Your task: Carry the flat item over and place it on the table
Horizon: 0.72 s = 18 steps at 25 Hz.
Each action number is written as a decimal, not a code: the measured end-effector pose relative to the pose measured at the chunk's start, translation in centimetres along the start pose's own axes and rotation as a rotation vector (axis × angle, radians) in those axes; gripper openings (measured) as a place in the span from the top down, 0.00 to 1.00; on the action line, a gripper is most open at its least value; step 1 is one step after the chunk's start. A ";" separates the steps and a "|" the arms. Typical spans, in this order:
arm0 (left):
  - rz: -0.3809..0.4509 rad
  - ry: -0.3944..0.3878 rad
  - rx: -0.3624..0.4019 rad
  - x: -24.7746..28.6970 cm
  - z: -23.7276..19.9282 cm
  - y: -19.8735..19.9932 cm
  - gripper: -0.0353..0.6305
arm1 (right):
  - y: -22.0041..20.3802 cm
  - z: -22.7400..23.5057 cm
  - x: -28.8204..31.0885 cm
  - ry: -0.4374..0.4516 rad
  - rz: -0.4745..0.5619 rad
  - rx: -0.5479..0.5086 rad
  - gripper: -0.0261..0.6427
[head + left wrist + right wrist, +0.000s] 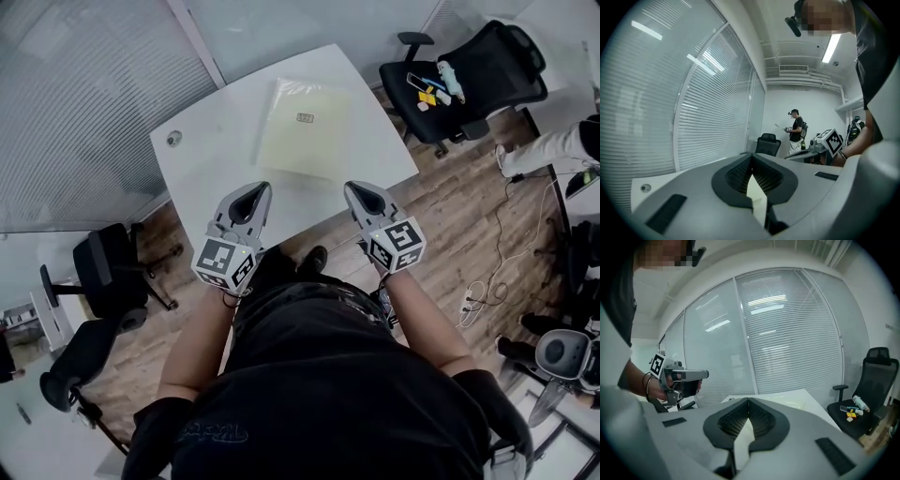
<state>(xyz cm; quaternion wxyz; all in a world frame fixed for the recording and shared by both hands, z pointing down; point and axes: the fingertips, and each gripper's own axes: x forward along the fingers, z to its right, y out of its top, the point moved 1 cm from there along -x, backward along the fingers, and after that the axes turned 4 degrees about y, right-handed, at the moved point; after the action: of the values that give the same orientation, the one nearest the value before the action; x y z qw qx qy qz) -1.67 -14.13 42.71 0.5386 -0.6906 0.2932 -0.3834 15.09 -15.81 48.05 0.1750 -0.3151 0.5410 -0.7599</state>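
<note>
Pale yellow pouch [305, 127], small centre label, flat on white table [202, 159]. Cluttered chair [469, 70] at right. Left gripper [257, 190], right gripper [356, 190] pressed together, empty.

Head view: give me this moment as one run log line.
flat item: flat on table | left gripper: shut, empty | right gripper: shut, empty | both: short of item, at table's near edge

Scene is brightly, evenly lit by a ceiling strip light [832, 48]; glare streaks are thrown on the glass wall [764, 301]. Gripper views are fisheye-bent w/ dark corners, and near foreground is prob. slightly soft.
</note>
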 end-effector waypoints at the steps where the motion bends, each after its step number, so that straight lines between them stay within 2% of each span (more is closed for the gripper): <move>1: 0.004 0.001 0.003 -0.3 -0.1 0.1 0.93 | 0.0 -0.3 0.1 -0.001 0.003 -0.001 0.93; 11: -0.008 -0.020 -0.015 -4.4 -1.8 -0.5 0.93 | 0.6 -4.8 1.2 -0.008 0.032 -0.003 0.93; 18: -0.014 -0.064 -0.001 -8.2 -2.8 -0.8 0.93 | 0.8 -8.9 1.8 -0.033 0.053 -0.005 0.93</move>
<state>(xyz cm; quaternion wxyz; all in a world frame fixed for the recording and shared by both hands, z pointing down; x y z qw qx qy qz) -8.38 -8.71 42.06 0.5446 -0.7048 0.2711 -0.3651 7.79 -10.83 45.87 0.2034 -0.3137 0.5478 -0.7484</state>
